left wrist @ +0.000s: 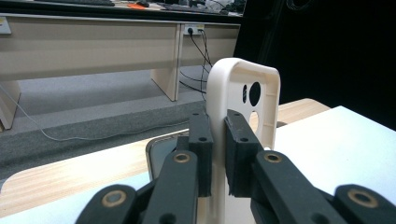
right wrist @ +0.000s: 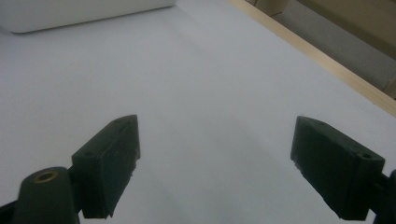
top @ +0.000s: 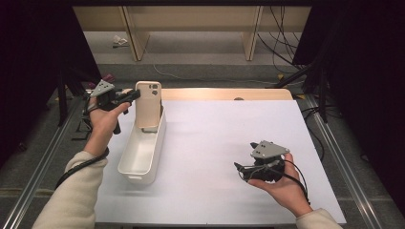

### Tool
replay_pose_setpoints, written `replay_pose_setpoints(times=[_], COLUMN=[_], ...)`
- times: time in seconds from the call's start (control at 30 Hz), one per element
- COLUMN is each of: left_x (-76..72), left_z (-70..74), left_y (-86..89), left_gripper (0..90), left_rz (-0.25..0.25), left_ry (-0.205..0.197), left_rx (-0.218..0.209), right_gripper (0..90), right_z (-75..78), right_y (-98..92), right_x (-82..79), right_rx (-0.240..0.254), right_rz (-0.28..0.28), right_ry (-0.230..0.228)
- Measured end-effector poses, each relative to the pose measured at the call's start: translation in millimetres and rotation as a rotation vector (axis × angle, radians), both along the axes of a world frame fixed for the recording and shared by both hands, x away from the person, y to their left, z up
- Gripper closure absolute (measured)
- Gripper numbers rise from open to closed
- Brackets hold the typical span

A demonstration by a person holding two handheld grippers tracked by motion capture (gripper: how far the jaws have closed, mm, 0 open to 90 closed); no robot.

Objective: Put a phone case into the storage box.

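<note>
Apparently the left gripper [left wrist: 218,154] is clamped on one side wall of the phone case [top: 147,104], likely so the shell can be steered by its edge into or out of the white bin [top: 125,164]. Its lower end sits in the bin's far end, against the wall. Long axis stands near vertical, camera cutouts at the top, back toward the high view. Meanwhile the right gripper [top: 244,171] rests low over the table [top: 210,143], well apart, its 2 jaws spread and empty.
</note>
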State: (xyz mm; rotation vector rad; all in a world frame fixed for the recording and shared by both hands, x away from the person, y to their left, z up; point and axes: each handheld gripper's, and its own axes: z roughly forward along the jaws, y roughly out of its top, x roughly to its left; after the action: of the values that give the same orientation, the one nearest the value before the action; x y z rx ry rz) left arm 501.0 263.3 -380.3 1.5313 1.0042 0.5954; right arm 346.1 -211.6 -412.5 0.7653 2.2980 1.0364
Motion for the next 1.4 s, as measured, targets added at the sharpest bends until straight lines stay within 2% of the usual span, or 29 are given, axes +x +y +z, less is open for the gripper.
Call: replay_pose_setpoints(times=[0.5, 1.4], left_x=[4.3, 11.5], left_z=[-16.5, -36.5], left_y=[2.7, 3.4], left_gripper=[82.2, 82.0], left_rz=[0.009, -0.01], left_ry=[0.03, 0.087], left_rx=[-0.005, 0.009], right_gripper=[16.5, 16.5], right_z=[-0.3, -0.8], right_y=[0.3, 0.6], right_x=[0.2, 0.5], right_rx=[0.002, 0.005], right_rz=[0.004, 0.007], right_ry=[0.001, 0.007])
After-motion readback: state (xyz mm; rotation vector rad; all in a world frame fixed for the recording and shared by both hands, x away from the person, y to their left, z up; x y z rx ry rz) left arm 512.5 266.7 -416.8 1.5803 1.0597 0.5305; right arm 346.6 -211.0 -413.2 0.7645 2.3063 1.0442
